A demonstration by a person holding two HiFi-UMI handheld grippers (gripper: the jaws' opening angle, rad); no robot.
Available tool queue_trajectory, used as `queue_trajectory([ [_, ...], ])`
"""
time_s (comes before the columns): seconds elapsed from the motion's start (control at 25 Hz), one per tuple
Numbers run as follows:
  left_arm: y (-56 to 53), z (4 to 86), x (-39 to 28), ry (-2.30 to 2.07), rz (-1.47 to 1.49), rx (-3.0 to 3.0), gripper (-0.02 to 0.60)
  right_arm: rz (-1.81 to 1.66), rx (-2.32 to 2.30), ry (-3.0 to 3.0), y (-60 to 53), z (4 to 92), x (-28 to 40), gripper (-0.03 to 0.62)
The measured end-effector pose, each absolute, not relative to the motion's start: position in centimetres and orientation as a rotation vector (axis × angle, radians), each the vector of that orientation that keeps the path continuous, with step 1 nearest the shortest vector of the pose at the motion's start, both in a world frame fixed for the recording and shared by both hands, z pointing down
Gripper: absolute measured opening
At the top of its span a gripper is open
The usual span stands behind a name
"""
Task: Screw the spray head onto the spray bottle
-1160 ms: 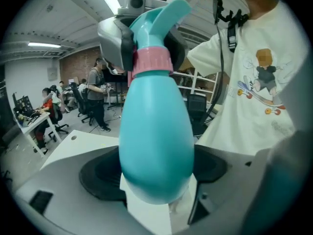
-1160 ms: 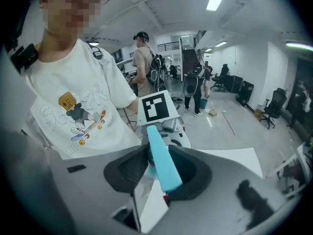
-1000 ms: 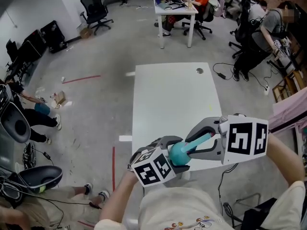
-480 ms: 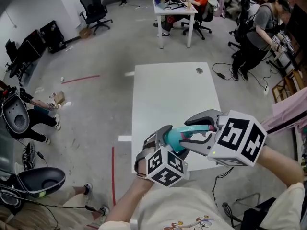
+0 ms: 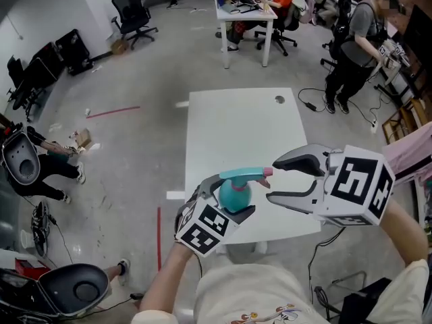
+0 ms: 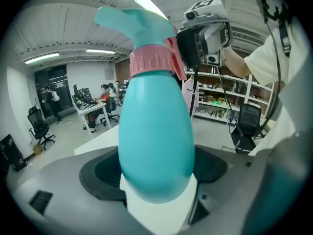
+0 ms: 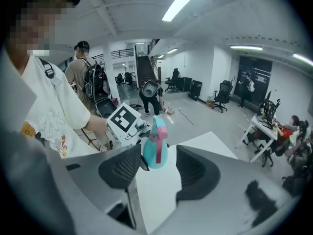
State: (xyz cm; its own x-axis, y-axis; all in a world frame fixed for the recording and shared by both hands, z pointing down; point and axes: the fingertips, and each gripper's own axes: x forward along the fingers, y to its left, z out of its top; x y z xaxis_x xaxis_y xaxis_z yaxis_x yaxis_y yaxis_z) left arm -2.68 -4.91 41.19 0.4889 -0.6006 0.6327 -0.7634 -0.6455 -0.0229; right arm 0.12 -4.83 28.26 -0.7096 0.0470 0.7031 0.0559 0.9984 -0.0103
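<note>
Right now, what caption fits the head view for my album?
Left gripper holds the spray bottle, spray head on; right gripper, jaws just opened, hangs empty beside it.

No readable words, brands or numbers; only black-and-white square markers on the left cube [image 5: 204, 231] and right cube [image 5: 356, 184]

It is bright everywhere. Long ceiling lights [image 7: 186, 1] shine down, and one glows white, almost too bright to look at. The white bench [image 5: 236, 127] is lit evenly, with only soft, faint shadows. The spray bottle [image 6: 156, 131] looks sharp and its colour is strong. The jaws of my left gripper [image 6: 157, 173] sit so close to the camera that they look blurry. Both gripper views bend round at the edges and go black in the corners. The head view bends a little too.
</note>
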Motion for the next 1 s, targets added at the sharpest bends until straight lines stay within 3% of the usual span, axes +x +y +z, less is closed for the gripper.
queue_trajectory([
  [0.72, -5.9, 40.3, -1.8, -1.233, 0.886, 2.436, 0.411, -0.005, -0.307, -2.262, 1.1, 31.0, -0.7, 0.222],
  [0.88, -3.7, 39.0, 0.0, -0.962, 0.765, 2.610, 0.411, -0.019, -0.222, -2.344, -2.6, 29.6, -0.3, 0.222],
  [1.0, -0.4, 38.4, 2.7, -0.623, 0.687, 2.762, 0.411, 0.057, -0.419, -2.431, -1.4, 28.6, -0.3, 0.221],
])
